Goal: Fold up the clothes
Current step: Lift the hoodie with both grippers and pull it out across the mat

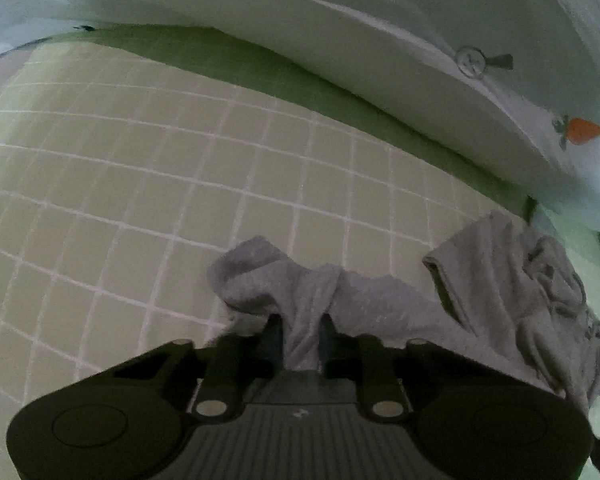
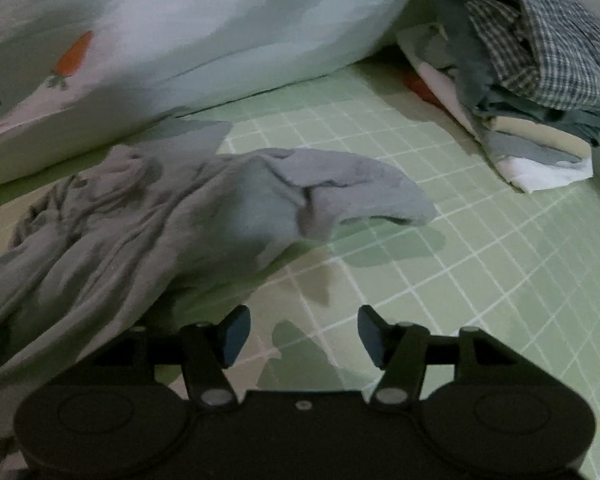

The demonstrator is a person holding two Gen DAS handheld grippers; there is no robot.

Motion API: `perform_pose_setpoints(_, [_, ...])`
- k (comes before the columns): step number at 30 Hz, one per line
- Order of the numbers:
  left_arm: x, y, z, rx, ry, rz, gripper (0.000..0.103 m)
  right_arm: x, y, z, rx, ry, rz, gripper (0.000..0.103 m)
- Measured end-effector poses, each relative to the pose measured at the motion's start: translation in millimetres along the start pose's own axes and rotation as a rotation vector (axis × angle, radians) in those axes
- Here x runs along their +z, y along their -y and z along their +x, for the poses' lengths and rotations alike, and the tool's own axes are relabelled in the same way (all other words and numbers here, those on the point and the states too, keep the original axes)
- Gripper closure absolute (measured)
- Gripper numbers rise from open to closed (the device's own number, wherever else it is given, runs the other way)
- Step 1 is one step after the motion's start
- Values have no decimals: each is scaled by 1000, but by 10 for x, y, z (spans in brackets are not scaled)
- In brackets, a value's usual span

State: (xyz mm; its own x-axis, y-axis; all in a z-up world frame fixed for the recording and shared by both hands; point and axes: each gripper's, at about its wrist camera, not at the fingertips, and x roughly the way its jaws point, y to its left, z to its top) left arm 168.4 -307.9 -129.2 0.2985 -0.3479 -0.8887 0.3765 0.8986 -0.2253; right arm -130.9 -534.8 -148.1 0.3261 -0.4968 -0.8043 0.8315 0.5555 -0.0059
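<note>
A crumpled grey garment (image 1: 500, 292) lies on a green checked sheet (image 1: 140, 168). My left gripper (image 1: 300, 330) is shut on a bunched edge of that garment, and the cloth bulges out above the fingers. In the right wrist view the same grey garment (image 2: 132, 216) spreads across the left and centre, with one sleeve-like end reaching right. My right gripper (image 2: 304, 334) stands open above the bare sheet, just in front of the garment, with nothing between its fingers.
A pale quilt (image 2: 204, 28) with carrot prints and a button lies along the back of the bed (image 1: 380, 52). A stack of folded clothes (image 2: 532, 92), topped by a checked shirt, sits at the far right.
</note>
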Motion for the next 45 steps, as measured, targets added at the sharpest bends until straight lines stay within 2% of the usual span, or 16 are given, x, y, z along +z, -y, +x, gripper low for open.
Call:
perform_pose_setpoints(4, [-15,-260,-341,63,99,-81,87,-86,-48,-163,42,16,-13,42])
perform_pose_setpoints(7, [-86,-752,-693,142,172,-203,88,-168,-104,-285,74,28,-25,42])
perform_pose_setpoints(11, [-381,-1458,-1013,206,185,-378,89,-299,-238,-416,130,32,-48,42])
perform_pose_setpoints(14, [-714,-1844,-1194,253,174,-454,89,-429,-407,-487,182,24,-85,42])
perform_pose_setpoints(19, [-1226,-2130,-1383,300,138,-497,89,-673,-741,-541,304,-25,-125,42])
perform_pose_setpoints(23, [-1489,-2247,-1552,293,117,-498,89,-839,-1141,-550,416,-58,-199,42])
perform_pose_setpoints(28, [-1555,-2216,-1620,283,118,-443,89,-908,-1522,-440,474,-74,-252,43])
perform_pose_setpoints(30, [-1686,-2165,-1661,278,119,-422,89,-922,-1589,-432,476,-57,-281,47])
perform_pose_setpoints(32, [-1730,-2129,-1683,271,120,-410,89,-939,-1645,-431,476,-37,-313,60])
perform_pose_setpoints(33, [-1732,-2106,-1663,271,122,-413,89,-948,-1674,-431,476,-27,-328,77])
perform_pose_setpoints(34, [-1743,-2106,-1667,269,124,-419,89,-957,-1702,-431,476,-17,-344,101])
perform_pose_setpoints(36, [-1755,-2123,-1666,267,128,-432,89,-971,-1702,-481,468,15,-364,101])
perform_pose_setpoints(38, [-1767,-2119,-1666,264,131,-440,89,-885,-1510,-617,429,73,-335,101])
perform_pose_setpoints(41, [-1786,-2048,-1646,250,119,-434,89,-690,-1105,-823,293,196,-288,101])
perform_pose_setpoints(45, [-1773,-1931,-1599,257,103,-390,89,-484,-508,-862,97,275,-210,101])
